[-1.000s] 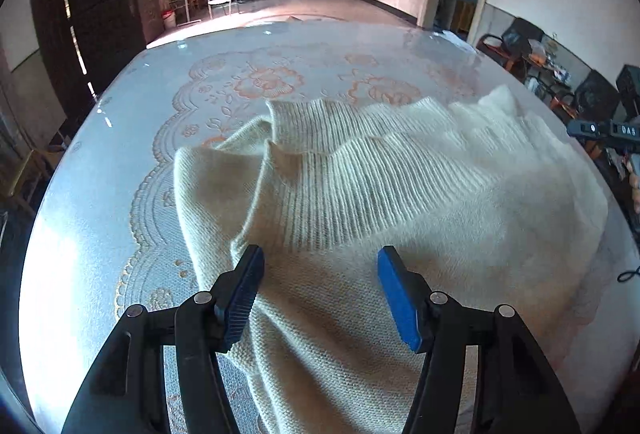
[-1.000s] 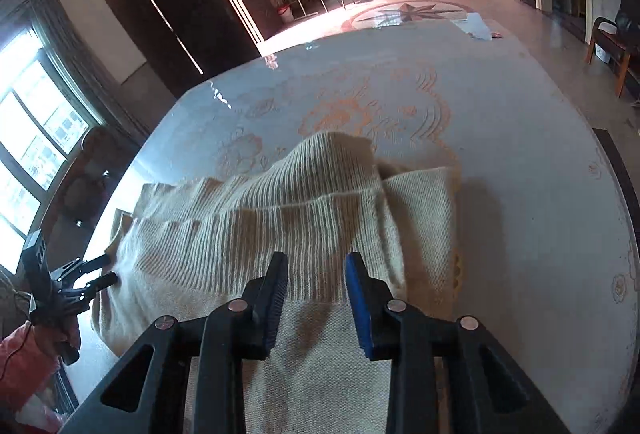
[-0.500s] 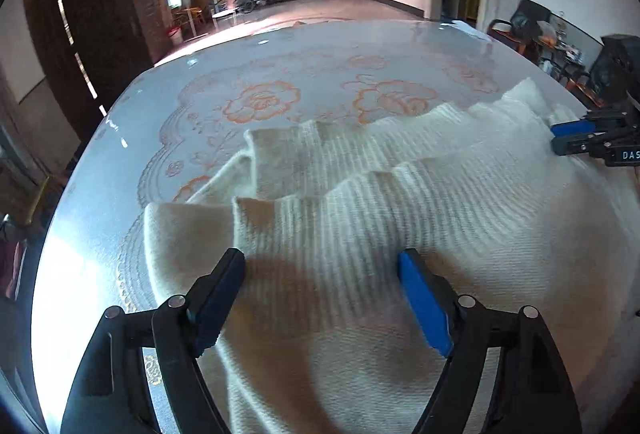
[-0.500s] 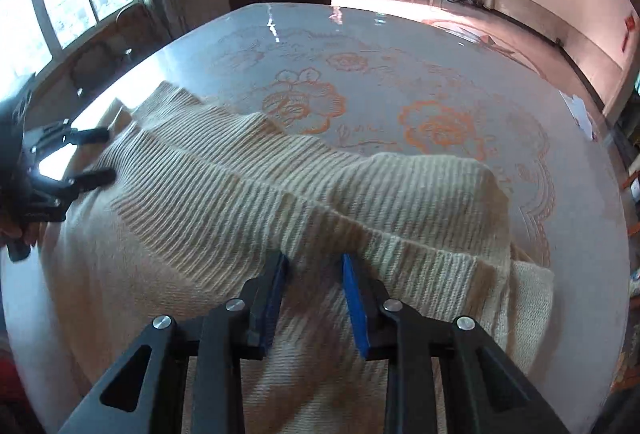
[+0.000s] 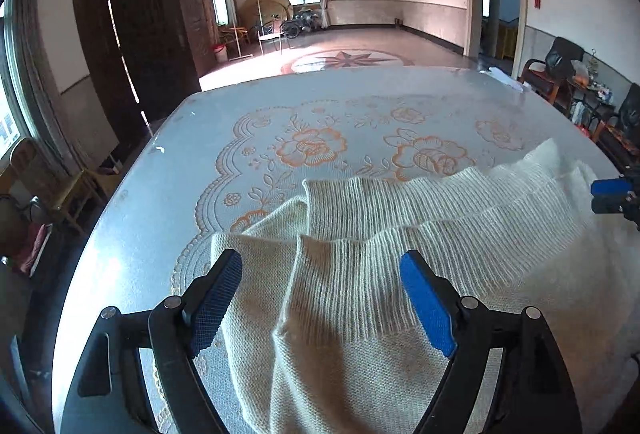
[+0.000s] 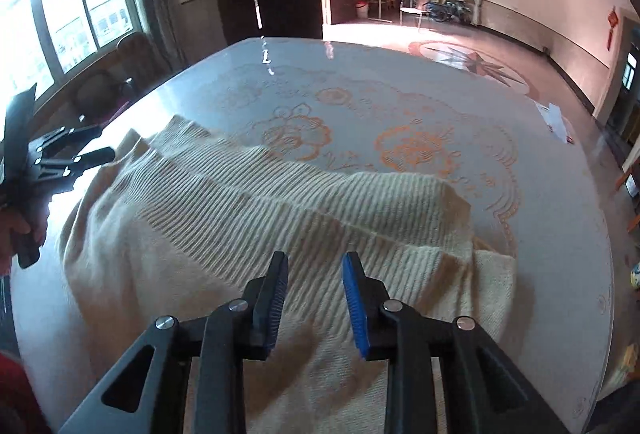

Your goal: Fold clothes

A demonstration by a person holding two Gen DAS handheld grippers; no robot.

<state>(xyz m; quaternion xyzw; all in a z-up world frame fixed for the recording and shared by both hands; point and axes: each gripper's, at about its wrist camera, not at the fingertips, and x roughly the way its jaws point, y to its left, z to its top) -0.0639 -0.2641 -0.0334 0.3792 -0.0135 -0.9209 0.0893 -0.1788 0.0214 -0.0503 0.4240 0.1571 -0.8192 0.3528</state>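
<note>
A cream knit sweater (image 5: pixel 400 234) lies in a loose fold on the table (image 5: pixel 320 106), its ribbed hem laid back over the body. My left gripper (image 5: pixel 320 266) hovers over the sweater's left edge, jaws wide open with nothing between them. In the right wrist view the sweater (image 6: pixel 240 218) spreads below my right gripper (image 6: pixel 315 262), whose jaws stand a narrow gap apart above the ribbing and pinch no cloth. The right gripper (image 5: pixel 612 194) shows at the far right of the left view. The left gripper (image 6: pixel 102 143), held by a hand, shows at the left of the right view.
The table (image 6: pixel 360 74) has a glossy top with an orange flower pattern. A white paper (image 6: pixel 556 118) lies near its far right corner. Wooden chairs (image 5: pixel 60 186) stand off the left edge, a dark cabinet (image 5: pixel 140 34) is behind, and black chairs (image 5: pixel 560 66) stand at the right.
My left gripper's jaws have spread wider and it has drawn back and up from the sweater. The right wrist view has swung left across the sweater, with its jaw gap much the same.
</note>
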